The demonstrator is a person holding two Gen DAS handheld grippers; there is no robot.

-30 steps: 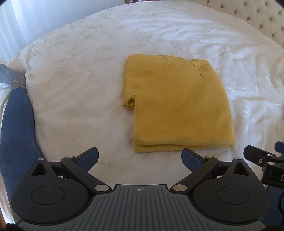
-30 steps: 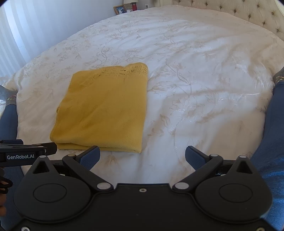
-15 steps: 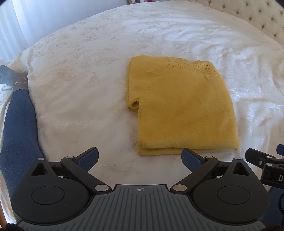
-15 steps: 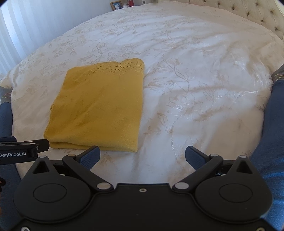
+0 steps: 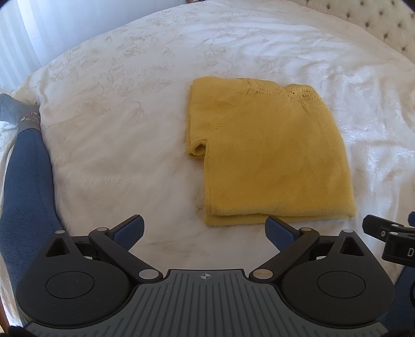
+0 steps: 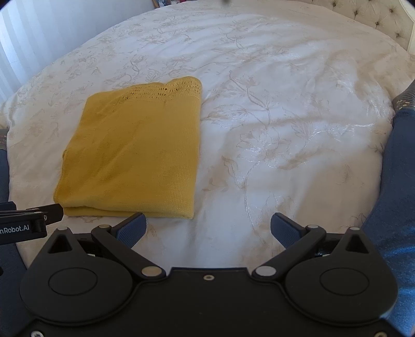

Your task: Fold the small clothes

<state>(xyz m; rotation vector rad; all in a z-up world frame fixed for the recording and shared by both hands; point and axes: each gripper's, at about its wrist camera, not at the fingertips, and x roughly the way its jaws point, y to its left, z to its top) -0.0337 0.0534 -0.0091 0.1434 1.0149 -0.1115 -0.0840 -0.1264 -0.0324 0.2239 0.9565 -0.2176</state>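
Note:
A yellow knitted top lies folded into a rectangle on the white bedspread, with a lace neckline at its far edge and a short sleeve tucked at its left side. My left gripper is open, just short of the garment's near edge, holding nothing. In the right wrist view the same folded top lies to the left. My right gripper is open over bare bedspread, its left fingertip close to the top's near right corner.
A person's legs in blue trousers and grey socks rest along both sides of the bed: one leg at the left, the other leg at the right. A tufted headboard lies beyond. Curtains hang at the far left.
Both grippers have drawn back slightly from the folded top and stay open. The garment has not changed shape.

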